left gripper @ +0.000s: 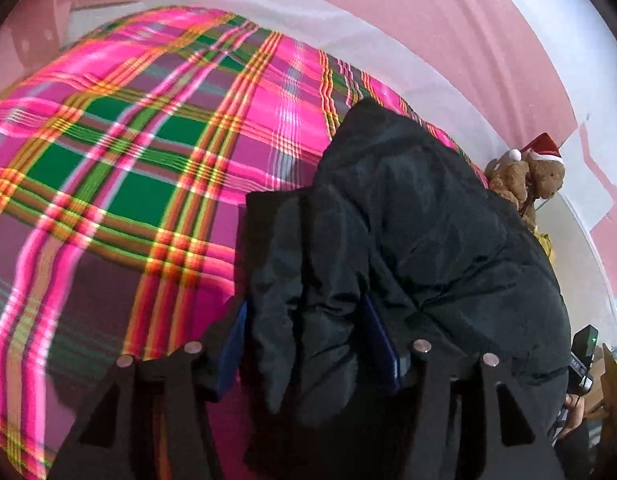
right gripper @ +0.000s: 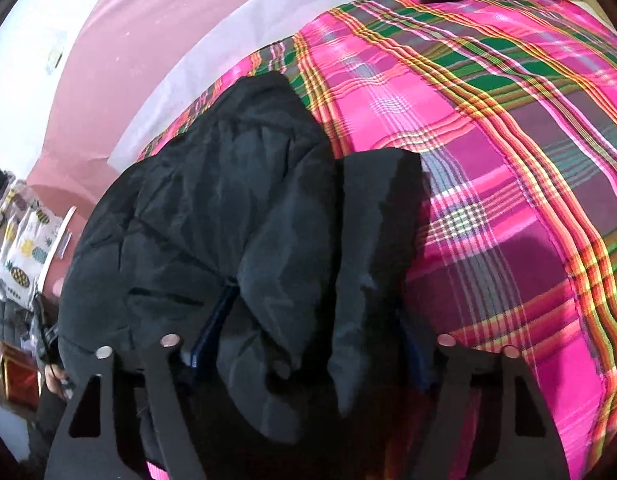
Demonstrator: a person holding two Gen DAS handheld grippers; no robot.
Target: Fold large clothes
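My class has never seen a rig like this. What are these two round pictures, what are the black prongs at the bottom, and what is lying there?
No robot is at work here: a person holds a two-fingered grasping tool in each hand, and a wide-angle camera on each one looks forward along its fingers. One picture is taken from the left tool, the other from the right tool. The black prongs are the tools' own fingers. A black padded jacket lies on a pink and green plaid bedcover, with a teddy bear in a red hat at the far edge. A bunch of jacket fabric sits between each tool's fingers. The pictures do not show whether it is clamped tight.
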